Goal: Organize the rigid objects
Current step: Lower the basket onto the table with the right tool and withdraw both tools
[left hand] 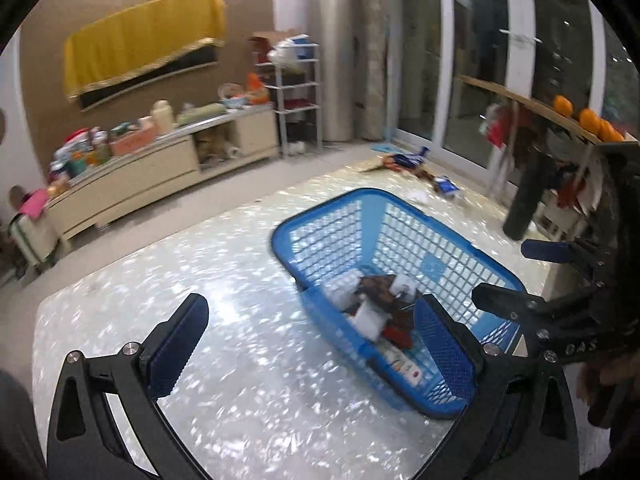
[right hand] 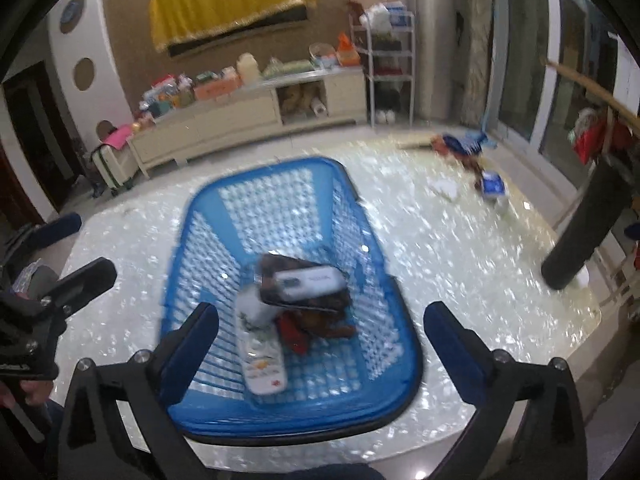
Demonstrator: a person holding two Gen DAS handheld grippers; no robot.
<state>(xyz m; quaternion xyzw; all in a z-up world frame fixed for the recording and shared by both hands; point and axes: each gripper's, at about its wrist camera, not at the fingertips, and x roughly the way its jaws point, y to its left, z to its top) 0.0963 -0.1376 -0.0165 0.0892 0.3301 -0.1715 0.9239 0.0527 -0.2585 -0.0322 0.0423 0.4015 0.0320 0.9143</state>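
A blue plastic basket [right hand: 276, 196] stands on the pearly white table [right hand: 440, 240]. It holds a white remote control [right hand: 262, 356], a dark phone with a white device [right hand: 308, 280] on top, and a red and brown item [right hand: 304, 330]. The basket also shows in the left wrist view [left hand: 340, 220], to the right. My right gripper [right hand: 320, 340] is open and empty, above the basket's near end. My left gripper [left hand: 316, 344] is open and empty, left of the basket; its right finger overlaps the basket's near corner. The right gripper also shows in the left wrist view [left hand: 516, 276].
A dark cylinder [right hand: 580, 228] stands at the table's right edge. Loose blue and red items [right hand: 476, 160] and a white piece [right hand: 444, 188] lie at the far right of the table. A long cabinet [right hand: 248, 116] with clutter and a metal shelf [right hand: 390, 60] stand behind.
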